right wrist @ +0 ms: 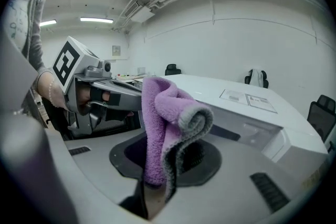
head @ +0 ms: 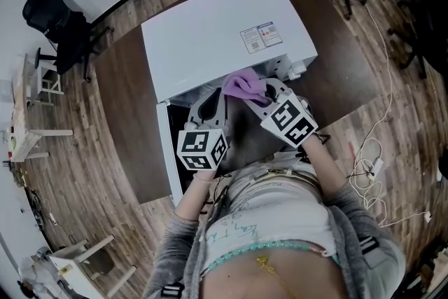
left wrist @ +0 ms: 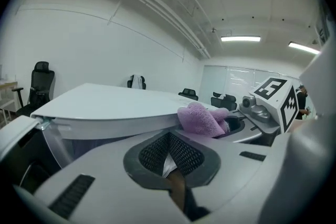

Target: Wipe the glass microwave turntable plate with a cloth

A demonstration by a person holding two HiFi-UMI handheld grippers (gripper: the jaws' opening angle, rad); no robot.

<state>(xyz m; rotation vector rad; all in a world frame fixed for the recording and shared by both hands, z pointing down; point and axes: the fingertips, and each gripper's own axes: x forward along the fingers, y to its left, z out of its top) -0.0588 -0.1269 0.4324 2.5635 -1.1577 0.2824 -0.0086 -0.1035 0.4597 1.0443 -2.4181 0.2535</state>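
Observation:
My right gripper (head: pixel 260 96) (right wrist: pixel 168 165) is shut on a folded purple cloth (right wrist: pixel 165 113) (head: pixel 242 86) (left wrist: pixel 202 119), which stands up out of its jaws at the microwave's front edge. To its left, my left gripper (head: pixel 210 108) (left wrist: pixel 170 157) is shut, with a thin pale sliver pinched between its black pads. That sliver reads as the rim of the glass plate (left wrist: pixel 168 164). The rest of the plate is hard to make out. Both grippers hang close together in front of the microwave, pointing slightly down at it.
The white microwave (head: pixel 217 31) stands on a dark brown table (head: pixel 126 115), its door (head: pixel 164 150) swung open toward me on the left. Office chairs (head: pixel 56 21) ring the table. A white cable (head: pixel 371 157) lies on the wooden floor at the right.

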